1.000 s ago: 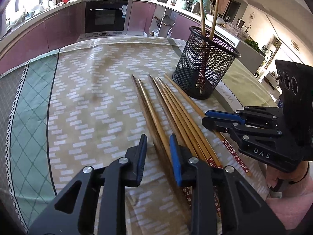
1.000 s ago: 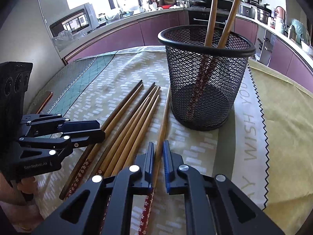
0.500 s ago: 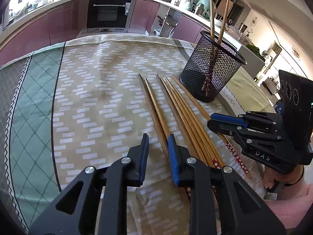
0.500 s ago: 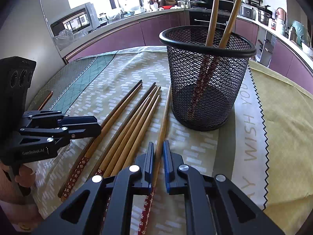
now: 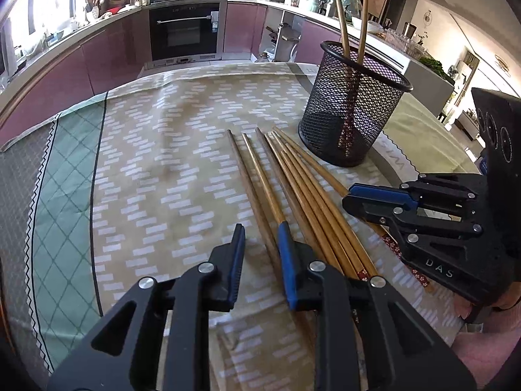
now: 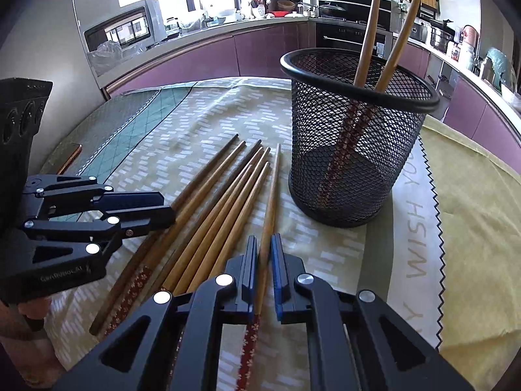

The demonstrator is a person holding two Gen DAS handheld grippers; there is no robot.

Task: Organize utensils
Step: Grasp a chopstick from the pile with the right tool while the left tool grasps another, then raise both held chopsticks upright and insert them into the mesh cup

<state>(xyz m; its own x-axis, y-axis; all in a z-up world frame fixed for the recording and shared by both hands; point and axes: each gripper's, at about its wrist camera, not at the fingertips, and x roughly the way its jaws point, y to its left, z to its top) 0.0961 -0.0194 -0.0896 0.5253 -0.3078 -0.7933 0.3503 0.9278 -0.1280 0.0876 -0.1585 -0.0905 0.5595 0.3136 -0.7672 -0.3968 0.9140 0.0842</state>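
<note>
Both tilt down: right gripper (image 6: 264, 244) clamps a chopstick (image 6: 272, 195); left gripper (image 5: 260, 244), narrowing, straddles another chopstick (image 5: 257, 202) ungripped.

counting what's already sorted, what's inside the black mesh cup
Two chopsticks stand inside the black mesh cup, leaning apart, plain wooden tips above the rim, red patterned ends down at the bottom. The mesh dims the view, but nothing else shows inside.

The patterned ends of the loose chopsticks (image 6: 208, 228) vanish beneath the right gripper (image 6: 263, 270), and the tablecloth (image 5: 156, 176) runs past the picture's edges.
</note>
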